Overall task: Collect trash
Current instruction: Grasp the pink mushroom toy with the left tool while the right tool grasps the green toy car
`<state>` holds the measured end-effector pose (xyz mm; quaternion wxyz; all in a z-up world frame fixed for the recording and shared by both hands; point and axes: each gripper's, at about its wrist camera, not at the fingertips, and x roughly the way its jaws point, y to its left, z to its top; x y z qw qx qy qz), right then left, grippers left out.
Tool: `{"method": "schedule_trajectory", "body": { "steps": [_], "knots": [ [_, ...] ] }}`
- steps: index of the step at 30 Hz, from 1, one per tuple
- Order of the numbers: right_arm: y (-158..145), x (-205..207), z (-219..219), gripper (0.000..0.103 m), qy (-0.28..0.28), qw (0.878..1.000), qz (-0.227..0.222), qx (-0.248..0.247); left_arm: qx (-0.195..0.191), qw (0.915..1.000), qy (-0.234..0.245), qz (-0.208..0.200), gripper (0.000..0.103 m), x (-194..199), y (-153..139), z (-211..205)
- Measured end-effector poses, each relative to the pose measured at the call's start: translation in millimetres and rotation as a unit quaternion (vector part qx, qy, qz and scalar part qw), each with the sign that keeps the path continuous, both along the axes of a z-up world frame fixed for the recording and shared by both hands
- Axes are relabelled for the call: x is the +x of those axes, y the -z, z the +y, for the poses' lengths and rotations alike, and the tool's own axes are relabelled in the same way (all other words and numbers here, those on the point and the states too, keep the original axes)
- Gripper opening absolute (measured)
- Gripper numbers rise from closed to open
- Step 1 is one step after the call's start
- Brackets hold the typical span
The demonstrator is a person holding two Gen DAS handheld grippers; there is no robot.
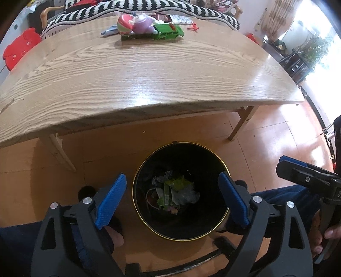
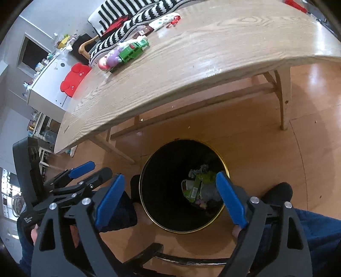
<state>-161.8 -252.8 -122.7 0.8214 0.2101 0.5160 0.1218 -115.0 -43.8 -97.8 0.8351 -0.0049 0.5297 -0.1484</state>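
Orange-brown floor tiles [image 1: 266,136] spread under both cameras, with the person's dark-socked feet and blue trouser legs at the lower edge. Nearest in the left wrist view, the left gripper [image 1: 172,200] hangs over a black bin [image 1: 149,221] with a thin gold rim, its blue-padded fingers spread wide and holding nothing. At the right edge of that view the right gripper's fingers poke in, and the right wrist view shows the right gripper [image 2: 169,199] also spread wide and empty above the same bin [image 2: 159,208]. The left gripper appears there at the lower left.

Down at the bottom of the bin lies the trash [image 1: 173,192]: crumpled green wrappers, greyish paper or plastic and a few small pinkish bits, seen again in the right wrist view [image 2: 199,188].

Beyond the bin stands a wooden table [image 1: 149,81] on pale legs. Near its far edge sit a green toy truck [image 1: 168,32], a purple plush toy [image 1: 141,23] touching it, and a pink-and-green ball [image 1: 124,24] just beside the plush. Behind the table runs a black-and-white striped cushion [image 1: 149,6], and a red stool [image 1: 21,48] stands off to the left.
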Motion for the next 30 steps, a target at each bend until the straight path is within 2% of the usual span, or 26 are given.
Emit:
{"method": "schedule_trajectory", "body": {
  "steps": [6, 10, 16, 19, 25, 30],
  "knots": [
    [-22, 3, -3, 0.084, 0.002, 1.000, -0.026, 0.004, -0.021, 0.9994, 0.001, -0.026, 0.086, -1, -28, 9],
    [-51, 23, -2, 0.085, 0.000, 0.999, -0.045, 0.014, -0.038, 0.9982, -0.005, -0.046, 0.087, 14, -57, 20],
    [-102, 72, 4, 0.086, 0.005, 0.997, -0.082, 0.008, -0.026, 0.9954, -0.037, -0.085, 0.089, 68, -101, 29],
    [-121, 106, 9, 0.089, 0.011, 0.996, -0.093, 0.003, -0.019, 0.9934, -0.060, -0.096, 0.091, 104, -113, 33],
    [-118, 185, 14, 0.090, 0.024, 0.997, -0.066, 0.013, 0.007, 0.9933, -0.083, -0.080, 0.091, 184, -101, 25],
    [-87, 242, 13, 0.090, 0.034, 0.998, -0.036, 0.033, 0.008, 0.9931, -0.097, -0.065, 0.091, 223, -70, 23]
  ]
}}
